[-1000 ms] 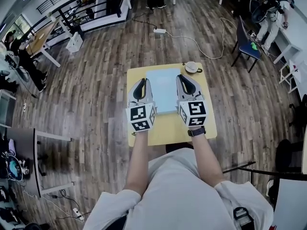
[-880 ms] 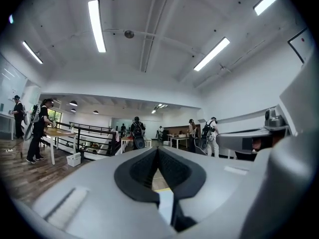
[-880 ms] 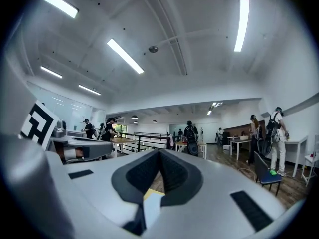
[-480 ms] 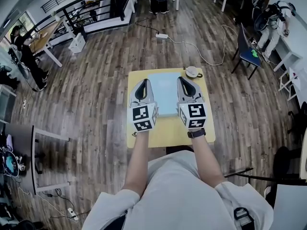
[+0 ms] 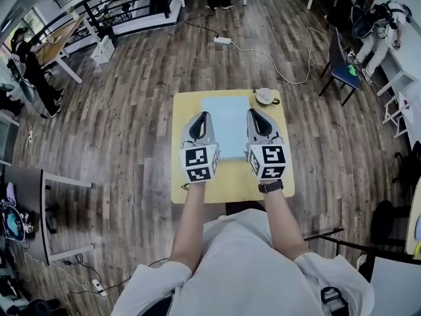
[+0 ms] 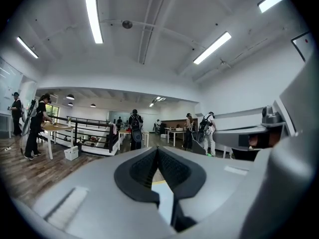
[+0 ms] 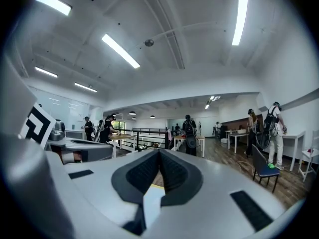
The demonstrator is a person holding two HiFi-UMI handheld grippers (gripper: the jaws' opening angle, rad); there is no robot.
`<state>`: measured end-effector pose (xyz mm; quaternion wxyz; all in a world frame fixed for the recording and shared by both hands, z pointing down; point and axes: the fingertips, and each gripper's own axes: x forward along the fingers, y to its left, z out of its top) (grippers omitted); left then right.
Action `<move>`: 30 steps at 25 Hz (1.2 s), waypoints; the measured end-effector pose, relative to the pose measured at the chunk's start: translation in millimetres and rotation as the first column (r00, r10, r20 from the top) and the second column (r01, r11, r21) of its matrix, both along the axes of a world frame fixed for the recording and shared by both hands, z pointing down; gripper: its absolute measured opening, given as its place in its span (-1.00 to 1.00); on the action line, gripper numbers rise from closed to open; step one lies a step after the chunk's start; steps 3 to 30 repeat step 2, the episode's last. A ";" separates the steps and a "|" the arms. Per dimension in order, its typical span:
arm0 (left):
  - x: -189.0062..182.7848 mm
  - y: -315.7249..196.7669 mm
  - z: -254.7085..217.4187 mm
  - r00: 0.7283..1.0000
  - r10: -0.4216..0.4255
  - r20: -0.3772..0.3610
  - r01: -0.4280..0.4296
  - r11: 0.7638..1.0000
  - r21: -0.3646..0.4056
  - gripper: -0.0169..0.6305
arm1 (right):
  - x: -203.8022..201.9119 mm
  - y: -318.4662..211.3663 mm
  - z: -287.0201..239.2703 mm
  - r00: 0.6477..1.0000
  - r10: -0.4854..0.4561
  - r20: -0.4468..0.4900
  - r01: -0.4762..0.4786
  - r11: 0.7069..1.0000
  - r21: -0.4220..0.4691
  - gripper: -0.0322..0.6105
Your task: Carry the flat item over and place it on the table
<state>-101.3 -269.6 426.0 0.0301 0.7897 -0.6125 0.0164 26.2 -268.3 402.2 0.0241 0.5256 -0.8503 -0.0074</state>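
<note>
The flat item point(image 5: 225, 124) is a pale blue slab that lies on the small yellow table point(image 5: 187, 110), its long side pointing away from me. My left gripper point(image 5: 200, 116) hovers along its left edge and my right gripper point(image 5: 254, 112) along its right edge, both pointing forward. In the left gripper view the jaws point(image 6: 157, 148) meet at the tips with nothing clamped. It is the same in the right gripper view point(image 7: 159, 151). A sliver of the pale blue item and yellow tabletop shows through the gap behind each pair of tips.
A white cup point(image 5: 264, 95) stands at the table's far right corner. A power strip point(image 5: 222, 40) and its cable lie on the wooden floor beyond. A blue-seated chair point(image 5: 342, 68) stands to the right, and people stand at far left point(image 5: 29, 64) and far right point(image 5: 378, 28).
The head view has shifted slightly. Both grippers stay on either side of the flat item, which lies where it was on the table.
</note>
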 end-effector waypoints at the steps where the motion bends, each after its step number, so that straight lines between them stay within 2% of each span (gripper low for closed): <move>1: -0.6 -4.5 4.5 1.000 -0.001 -0.005 0.001 1.000 -0.009 -0.92 | -0.4 -5.1 3.9 1.000 0.001 -0.001 -0.001 1.000 -0.008 -0.86; 30: -1.3 -9.1 9.1 1.000 -0.002 -0.009 0.002 1.000 -0.018 -0.92 | -0.8 -10.2 7.9 1.000 0.001 -0.003 -0.001 1.000 -0.017 -0.86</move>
